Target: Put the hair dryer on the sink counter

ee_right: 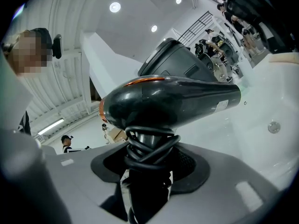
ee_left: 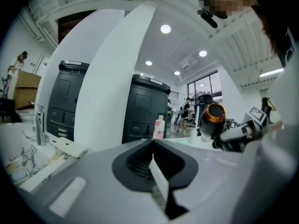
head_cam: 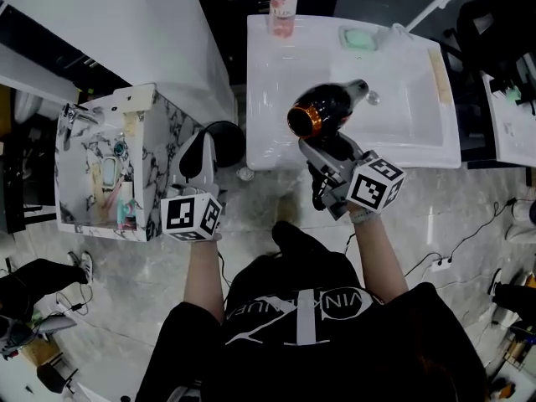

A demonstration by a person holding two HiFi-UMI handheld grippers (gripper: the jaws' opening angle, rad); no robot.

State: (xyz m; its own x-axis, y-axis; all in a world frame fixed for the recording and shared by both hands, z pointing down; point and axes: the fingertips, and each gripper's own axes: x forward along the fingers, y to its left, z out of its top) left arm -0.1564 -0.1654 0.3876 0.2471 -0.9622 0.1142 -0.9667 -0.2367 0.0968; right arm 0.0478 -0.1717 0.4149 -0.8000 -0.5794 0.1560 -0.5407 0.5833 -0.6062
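A black hair dryer (head_cam: 322, 107) with an orange ring at its rear hangs in the air over the left front part of the white sink (head_cam: 266, 74). Its nozzle points toward the basin. My right gripper (head_cam: 329, 146) is shut on the dryer's handle, which has the black cord wound round it. In the right gripper view the hair dryer (ee_right: 173, 101) stands on its handle between the jaws of the right gripper (ee_right: 147, 174). My left gripper (head_cam: 199, 156) hovers left of the sink above the floor, jaws together and empty. The left gripper (ee_left: 159, 174) sees the hair dryer (ee_left: 211, 118) to its right.
A pink bottle (head_cam: 283, 11) and a green soap dish (head_cam: 360, 38) sit at the sink's back edge, with a faucet (head_cam: 427, 11) at the right rear. A marble-patterned stand (head_cam: 159, 149) with small items is at left. A black round bin (head_cam: 226, 141) stands beside the sink. Cables (head_cam: 452, 254) lie on the floor.
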